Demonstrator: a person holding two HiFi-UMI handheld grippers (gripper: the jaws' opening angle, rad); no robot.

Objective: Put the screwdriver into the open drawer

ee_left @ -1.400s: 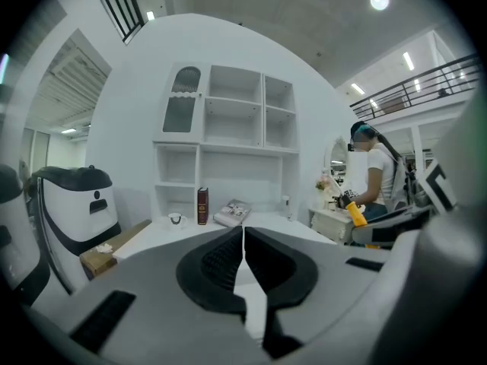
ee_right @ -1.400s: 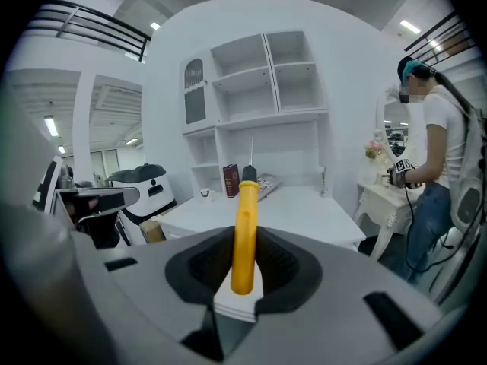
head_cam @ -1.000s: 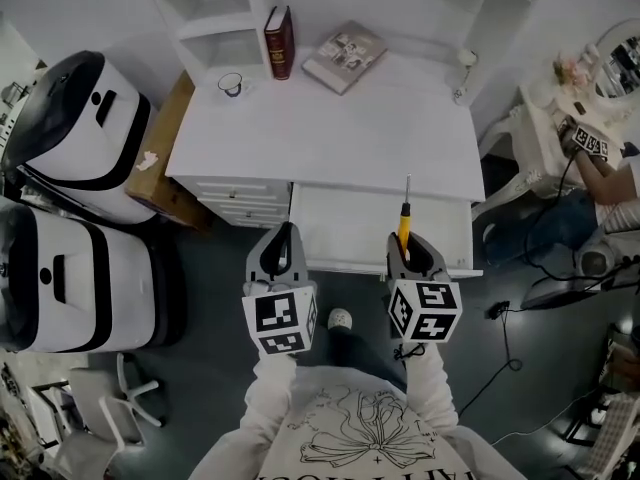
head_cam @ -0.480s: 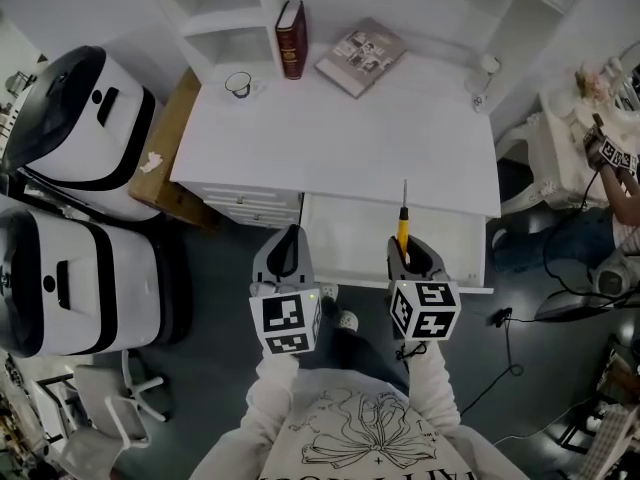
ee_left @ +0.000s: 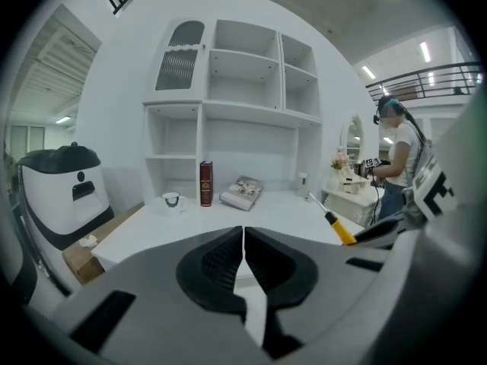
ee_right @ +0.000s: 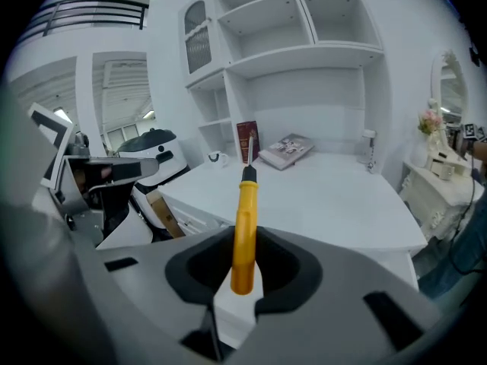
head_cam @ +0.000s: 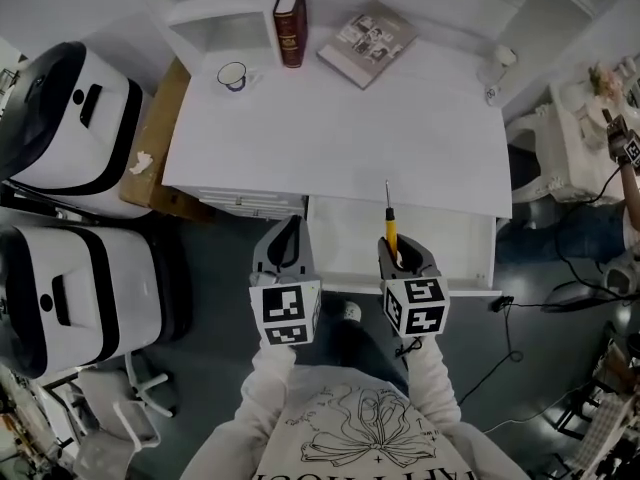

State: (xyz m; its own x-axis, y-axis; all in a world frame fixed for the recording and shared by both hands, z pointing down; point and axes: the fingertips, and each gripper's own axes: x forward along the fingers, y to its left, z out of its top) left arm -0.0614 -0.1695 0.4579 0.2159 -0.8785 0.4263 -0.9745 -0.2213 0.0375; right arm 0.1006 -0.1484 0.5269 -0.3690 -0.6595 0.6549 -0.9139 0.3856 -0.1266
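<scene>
A white desk [head_cam: 330, 138] has its wide drawer [head_cam: 450, 248] pulled open at the front right. My right gripper [head_cam: 400, 258] hovers over the drawer's front part, shut on the yellow handle of a screwdriver [head_cam: 391, 230]. The thin metal shaft points away from me toward the desk top. In the right gripper view the screwdriver [ee_right: 245, 219] stands up between the black pads of the right gripper [ee_right: 243, 268]. My left gripper [head_cam: 288, 240] hangs just left of the drawer, shut and holding nothing. In the left gripper view the left gripper [ee_left: 243, 253] has its jaws touching, and the screwdriver [ee_left: 335, 226] shows at the right.
On the desk stand a red book [head_cam: 289, 10], a flat magazine [head_cam: 367, 36], a mug [head_cam: 232, 74] and a small white lamp [head_cam: 495, 68]. Two large white machines [head_cam: 70, 118] and a wooden box [head_cam: 150, 148] are at the left. A person [ee_left: 396, 154] stands at the right, with cables on the floor.
Both grippers have sunk and moved forward toward the drawer's front. The right one still grips the screwdriver, and the left one stays shut.
</scene>
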